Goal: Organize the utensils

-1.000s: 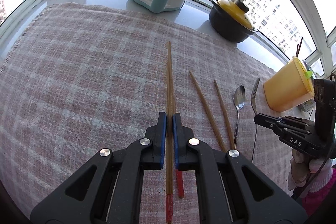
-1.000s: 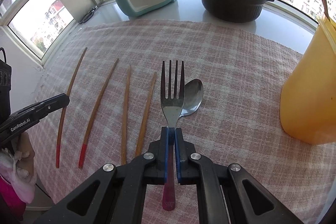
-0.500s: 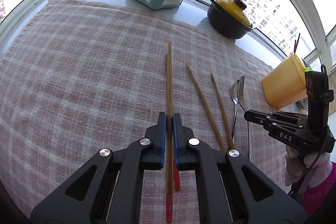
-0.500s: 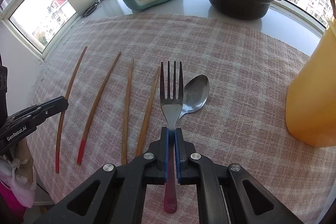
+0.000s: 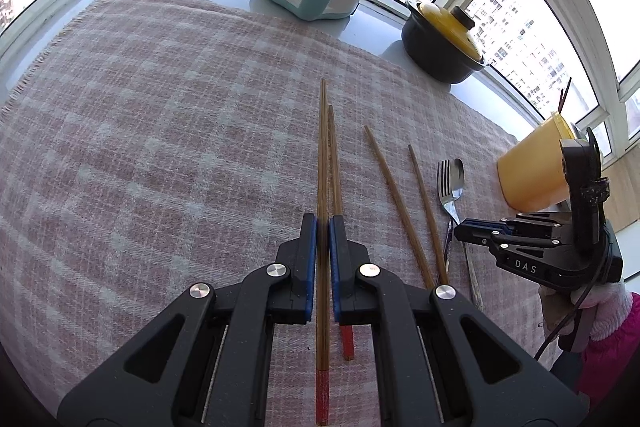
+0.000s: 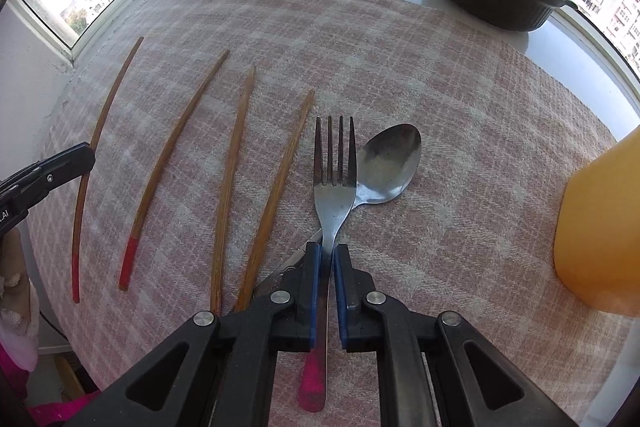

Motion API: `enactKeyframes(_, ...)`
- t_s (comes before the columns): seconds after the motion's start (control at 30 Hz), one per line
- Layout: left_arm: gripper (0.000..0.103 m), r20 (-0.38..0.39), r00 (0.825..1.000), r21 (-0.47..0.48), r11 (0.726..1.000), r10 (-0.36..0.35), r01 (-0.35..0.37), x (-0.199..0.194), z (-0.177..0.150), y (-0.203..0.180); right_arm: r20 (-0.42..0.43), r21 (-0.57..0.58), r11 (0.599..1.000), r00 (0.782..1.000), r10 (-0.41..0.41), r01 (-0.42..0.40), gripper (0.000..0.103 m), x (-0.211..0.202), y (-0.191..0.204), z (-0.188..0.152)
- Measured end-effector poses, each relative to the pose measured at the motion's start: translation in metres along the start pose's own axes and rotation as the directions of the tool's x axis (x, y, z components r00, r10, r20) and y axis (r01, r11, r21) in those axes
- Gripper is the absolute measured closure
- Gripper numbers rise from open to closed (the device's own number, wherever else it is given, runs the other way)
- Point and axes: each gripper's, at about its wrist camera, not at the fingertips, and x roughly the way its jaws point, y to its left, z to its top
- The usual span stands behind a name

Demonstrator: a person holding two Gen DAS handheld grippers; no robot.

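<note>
1. On the checked cloth [image 5: 160, 147], far left, our left gripper [image 5: 323, 227] is clamped on one red-tipped chopstick [image 5: 322, 163]; its partner [image 5: 335, 163] lies just beside it.
2. Two plain chopsticks [image 6: 230, 179] lie between that pair and the cutlery.
3. Farther right, our right gripper [image 6: 327, 254] is easing its jaws apart, the fork [image 6: 335, 171] between them and overlapping the spoon [image 6: 388, 163].
4. We judge the fork is being set down; next, we lift clear without nudging it.
5. The yellow holder [image 6: 600, 227] stands rightmost.
</note>
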Motion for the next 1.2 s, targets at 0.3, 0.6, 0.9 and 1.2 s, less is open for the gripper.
enactKeyframes(0.3, 0.099, 0.002, 1.0, -0.01, 1.0, -0.005, 0.005, -0.002, -0.001, 0.003, -0.032, -0.04, 0.999, 0.999, -0.008, 0.006, 0.09, 0.004, 0.002, 0.002)
enactKeyframes(0.6, 0.099, 0.004, 1.0, -0.004, 1.0, -0.004, 0.004, -0.001, -0.001, -0.001, -0.033, 0.012, 0.993, 0.992, 0.118, -0.117, 0.098, 0.006, -0.016, 0.002)
enactKeyframes(0.9, 0.099, 0.02, 1.0, 0.006, 1.0, -0.006, 0.006, -0.01, -0.001, -0.011, -0.013, 0.038, 0.988, 0.989, 0.15, -0.15, 0.1, 0.001, -0.021, -0.004)
enactKeyframes(1.2, 0.099, 0.052, 0.998, 0.018, 1.0, -0.026, 0.025, -0.024, 0.0, -0.034, 0.086, 0.065, 0.99, 0.989, 0.12, -0.126, 0.1, -0.035, -0.031, -0.022)
